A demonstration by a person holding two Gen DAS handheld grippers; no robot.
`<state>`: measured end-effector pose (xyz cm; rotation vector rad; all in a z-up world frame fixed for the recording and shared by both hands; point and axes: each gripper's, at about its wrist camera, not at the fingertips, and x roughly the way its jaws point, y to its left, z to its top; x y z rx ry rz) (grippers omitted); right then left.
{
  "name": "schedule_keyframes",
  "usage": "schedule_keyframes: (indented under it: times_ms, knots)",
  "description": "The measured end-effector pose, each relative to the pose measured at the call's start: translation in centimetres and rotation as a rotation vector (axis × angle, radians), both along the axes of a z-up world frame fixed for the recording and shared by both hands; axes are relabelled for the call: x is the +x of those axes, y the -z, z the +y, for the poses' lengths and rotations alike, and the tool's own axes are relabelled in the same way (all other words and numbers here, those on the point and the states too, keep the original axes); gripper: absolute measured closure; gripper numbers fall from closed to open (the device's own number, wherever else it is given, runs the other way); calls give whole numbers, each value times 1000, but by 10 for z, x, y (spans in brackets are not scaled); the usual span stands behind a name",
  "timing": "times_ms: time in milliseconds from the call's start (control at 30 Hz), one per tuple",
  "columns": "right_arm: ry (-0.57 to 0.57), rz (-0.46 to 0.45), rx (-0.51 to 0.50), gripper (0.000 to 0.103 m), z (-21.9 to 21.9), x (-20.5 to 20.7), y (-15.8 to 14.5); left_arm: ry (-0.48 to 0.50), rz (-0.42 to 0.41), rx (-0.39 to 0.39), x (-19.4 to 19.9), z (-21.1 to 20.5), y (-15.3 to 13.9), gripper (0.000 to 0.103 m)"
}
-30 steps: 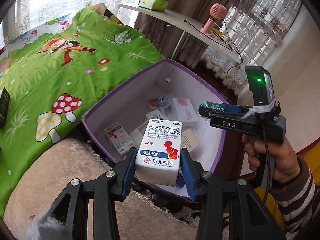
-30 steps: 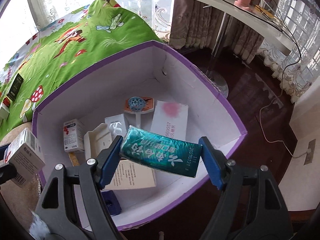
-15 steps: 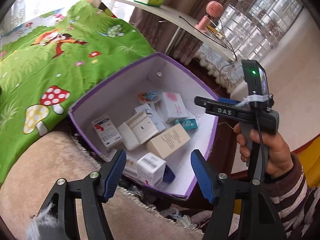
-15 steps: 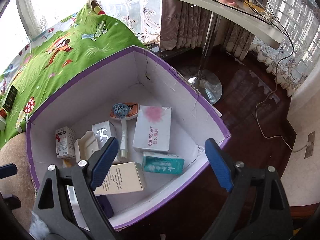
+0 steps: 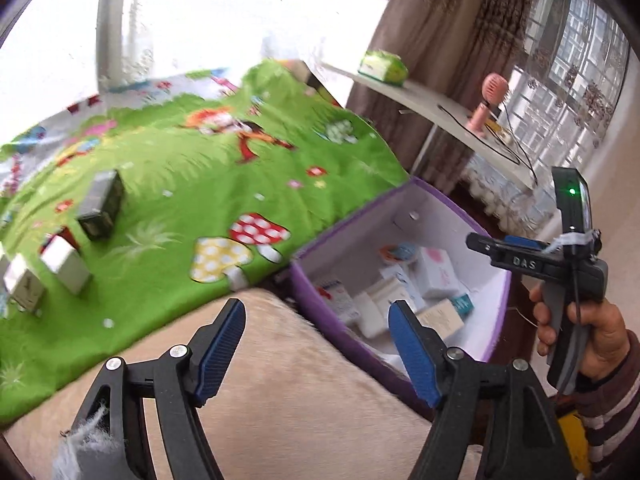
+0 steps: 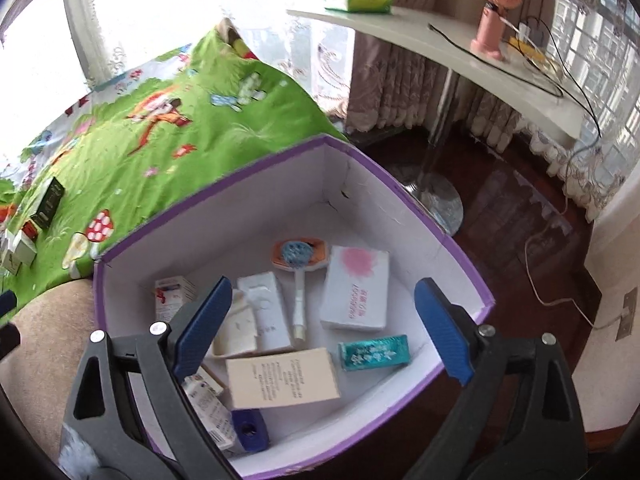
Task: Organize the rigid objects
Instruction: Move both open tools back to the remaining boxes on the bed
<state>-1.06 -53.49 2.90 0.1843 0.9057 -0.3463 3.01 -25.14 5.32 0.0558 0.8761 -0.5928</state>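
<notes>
Teal packet (image 6: 374,352) in purple box (image 6: 404,200), below opening right tool (image 6: 320,328)

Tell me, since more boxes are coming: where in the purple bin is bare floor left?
Free: the back corner of the bin, behind the brush and pink-spot box, plus a strip right of the teal box. Crowded: the left and front, where the white boxes and beige box overlap.

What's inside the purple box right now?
The purple box holds a teal carton, a beige carton, a pink-spotted white box, a brush and more cartons; the gripper's finger hides some.
</notes>
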Motion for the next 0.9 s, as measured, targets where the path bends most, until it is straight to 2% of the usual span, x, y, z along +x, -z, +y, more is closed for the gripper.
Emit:
schedule_keyframes:
  times_ms: [133, 233, 400, 500, 733, 900]
  knots:
    - [-34, -13, -53, 8, 21, 9, -3, -93, -68, 31, 5, 31, -7, 28]
    - [-82, -15, -89, 8, 38, 15, -4, -142, -76, 67, 9, 51, -7, 28]
    - [-172, -18, -62, 8, 67, 29, -8, -247, -85, 105, 12, 90, -2, 28]
    - [-232, -38, -11, 8, 86, 38, -11, -282, -84, 128, 12, 110, 2, 28]
    - [-341, -51, 48, 8, 136, 59, -13, -429, -22, 56, 15, 178, 15, 29]
    - [-422, -47, 72, 8, 169, 75, -14, -544, -1, 37, 20, 223, 19, 29]
